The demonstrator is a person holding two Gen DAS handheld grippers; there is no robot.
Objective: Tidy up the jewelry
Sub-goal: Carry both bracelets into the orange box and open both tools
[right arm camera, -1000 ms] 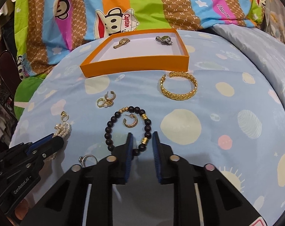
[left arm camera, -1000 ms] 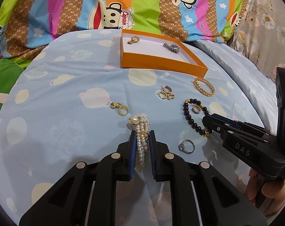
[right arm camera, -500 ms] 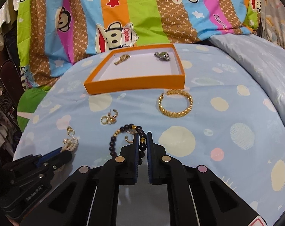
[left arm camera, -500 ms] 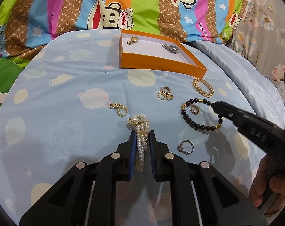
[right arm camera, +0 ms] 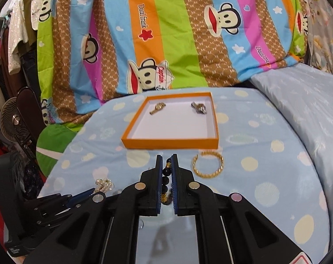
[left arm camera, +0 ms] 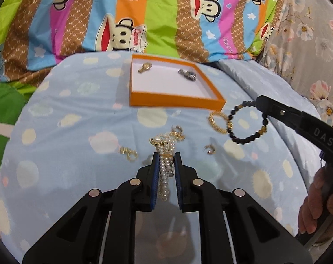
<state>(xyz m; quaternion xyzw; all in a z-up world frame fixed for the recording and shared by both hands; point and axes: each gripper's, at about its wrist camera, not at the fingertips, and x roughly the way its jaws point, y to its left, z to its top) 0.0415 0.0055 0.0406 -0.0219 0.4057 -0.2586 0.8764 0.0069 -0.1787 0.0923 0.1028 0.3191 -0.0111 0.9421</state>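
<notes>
Both wrist views look steeply down along their claws, sharing the orange box (left arm camera: 175, 105) ahead.

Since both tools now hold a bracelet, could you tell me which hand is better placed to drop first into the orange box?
Probably the right tool: its dark bead bracelet hangs just short of the orange box; the left tool's pearl bracelet is farther back.

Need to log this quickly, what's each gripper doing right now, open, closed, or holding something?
Left gripper: shut on the pearl bracelet.
Right gripper: shut on the black bead bracelet, which hangs from it above the bed.
</notes>
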